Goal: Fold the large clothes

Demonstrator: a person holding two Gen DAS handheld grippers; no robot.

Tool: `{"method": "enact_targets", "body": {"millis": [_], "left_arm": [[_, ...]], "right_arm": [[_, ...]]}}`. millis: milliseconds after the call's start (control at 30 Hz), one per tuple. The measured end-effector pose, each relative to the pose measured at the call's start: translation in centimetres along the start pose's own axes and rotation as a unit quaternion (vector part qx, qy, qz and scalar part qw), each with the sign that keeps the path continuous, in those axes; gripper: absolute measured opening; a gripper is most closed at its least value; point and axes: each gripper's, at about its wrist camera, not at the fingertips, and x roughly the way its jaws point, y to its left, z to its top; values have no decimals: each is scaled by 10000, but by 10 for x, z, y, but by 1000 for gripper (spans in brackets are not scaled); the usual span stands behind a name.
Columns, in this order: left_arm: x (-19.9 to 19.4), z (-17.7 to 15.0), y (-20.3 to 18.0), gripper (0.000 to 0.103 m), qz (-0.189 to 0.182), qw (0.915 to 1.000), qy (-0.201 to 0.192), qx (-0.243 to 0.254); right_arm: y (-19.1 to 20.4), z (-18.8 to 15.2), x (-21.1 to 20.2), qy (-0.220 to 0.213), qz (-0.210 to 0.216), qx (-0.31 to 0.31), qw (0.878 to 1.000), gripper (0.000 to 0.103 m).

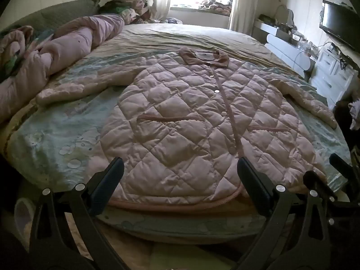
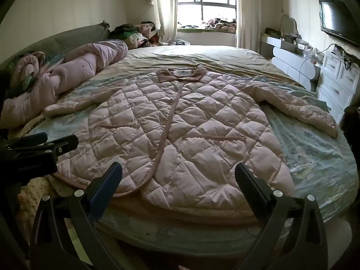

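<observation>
The left gripper point(image 1: 180, 175) is hanging over the near edge of the bed with its 2 black fingers spread wide and nothing between them. The right gripper point(image 2: 178, 180) is doing the same just beside it, wide open and empty. Both are tilting down toward the hem.

Right under them, the big pale pink quilted jacket point(image 1: 198, 121) is lying flat on the round bed with the pale blue printed sheet point(image 1: 49, 135). Its front is facing up, the snaps are done up, and the darker pink collar point(image 1: 203, 57) is sitting at the far end. The 2 sleeves are sticking out to the sides — the left sleeve point(image 1: 74, 87) and the right sleeve point(image 2: 299, 110).

The jacket is looking puffy, soft and light, and its shiny cloth may be slippery, so a thin pinch could slide off. A good place to hold is probably each sleeve near the cuff, or the thick trimmed hem — pinching deep.

A rolled pink quilt point(image 1: 67, 45) is lying well apart on the left.
</observation>
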Motion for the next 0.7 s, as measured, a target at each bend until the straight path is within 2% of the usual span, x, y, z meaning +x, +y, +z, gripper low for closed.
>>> {"method": "enact_targets", "body": {"millis": [700], "left_arm": [[0, 0, 0, 94, 31, 10000, -45, 13]], "right_arm": [[4, 1, -2, 17, 26, 28, 10000, 99]]}}
